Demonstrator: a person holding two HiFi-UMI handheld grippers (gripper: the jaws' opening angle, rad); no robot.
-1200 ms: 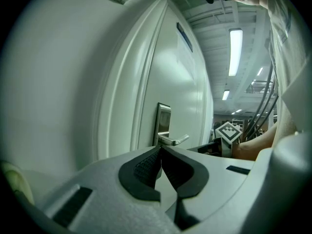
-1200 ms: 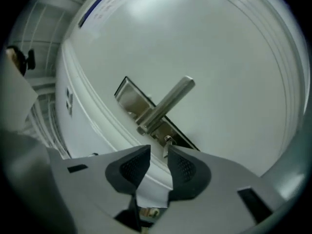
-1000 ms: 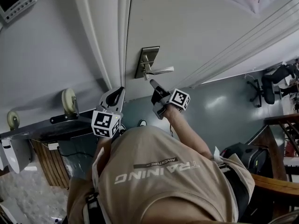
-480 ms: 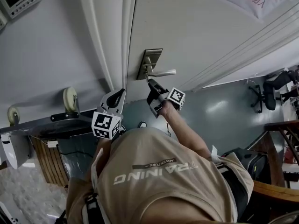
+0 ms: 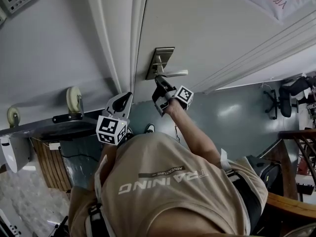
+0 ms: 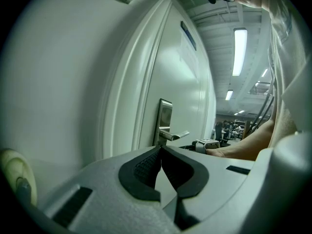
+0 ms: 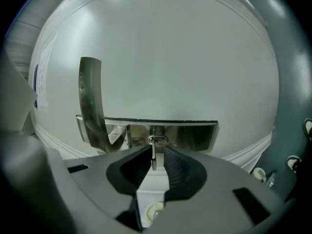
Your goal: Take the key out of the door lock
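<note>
As the key [image 7: 154, 157] juts from the lock plate [image 7: 192, 135], the right claw [image 7: 157, 152] straddles it; its jaws have just been closing but are still unclamped. The left claw [image 6: 161, 149], clenched and empty, hangs apart from that plate.

White door [image 5: 212, 28], brushed silver lock plate [image 5: 159, 62], silver key [image 7: 154, 156] gleaming; left claw [image 6: 161, 149] and right claw [image 5: 158, 82] pale grey with black ridged pads [image 7: 183, 172], black-and-white square markers on their cubes [image 5: 111, 130]; beige shirt [image 5: 163, 196], white lettering; dull teal floor [image 5: 232, 112]
</note>
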